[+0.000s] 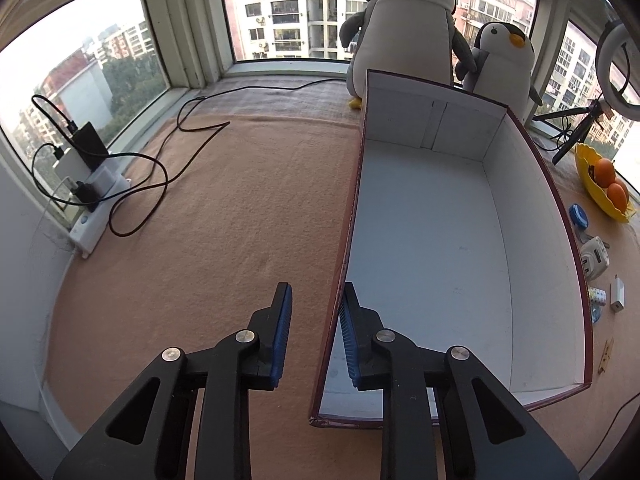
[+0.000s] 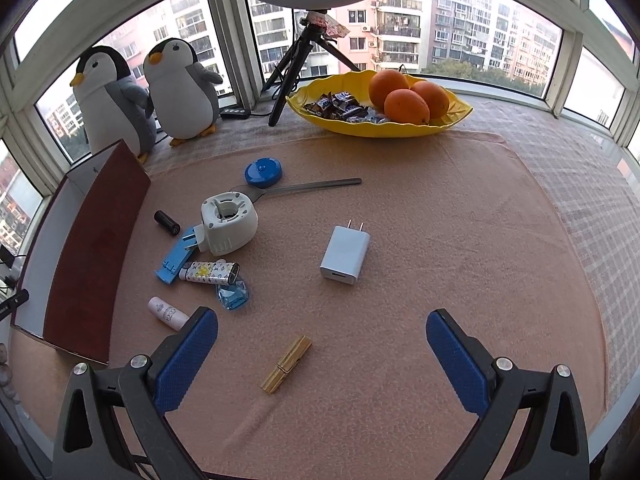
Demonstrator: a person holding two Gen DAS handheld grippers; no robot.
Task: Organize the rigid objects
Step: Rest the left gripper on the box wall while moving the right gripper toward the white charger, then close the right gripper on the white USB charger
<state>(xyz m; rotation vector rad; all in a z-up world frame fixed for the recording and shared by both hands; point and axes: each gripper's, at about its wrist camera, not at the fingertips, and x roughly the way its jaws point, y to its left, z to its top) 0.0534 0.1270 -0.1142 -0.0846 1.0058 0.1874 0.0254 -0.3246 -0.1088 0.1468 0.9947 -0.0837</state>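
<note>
Spread left gripper (image 1: 314, 312) jaws straddle box (image 1: 536, 240) wall; right gripper (image 2: 322, 332) jaws spread beyond clothespin (image 2: 286, 363).

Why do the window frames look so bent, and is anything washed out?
Left wrist view: fisheye lens bows the window frames and box edges; sky is blown white. Right wrist view: same curving, soft daylight, faint shadows under the charger.

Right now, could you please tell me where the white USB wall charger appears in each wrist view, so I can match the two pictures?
Left wrist view: the white USB wall charger lies small at the far right edge, on the cloth outside the box's right wall.
Right wrist view: it lies near the centre, prongs pointing away, ahead of the open fingers.
Shared landmark: the yellow fruit dish holding oranges.
</note>
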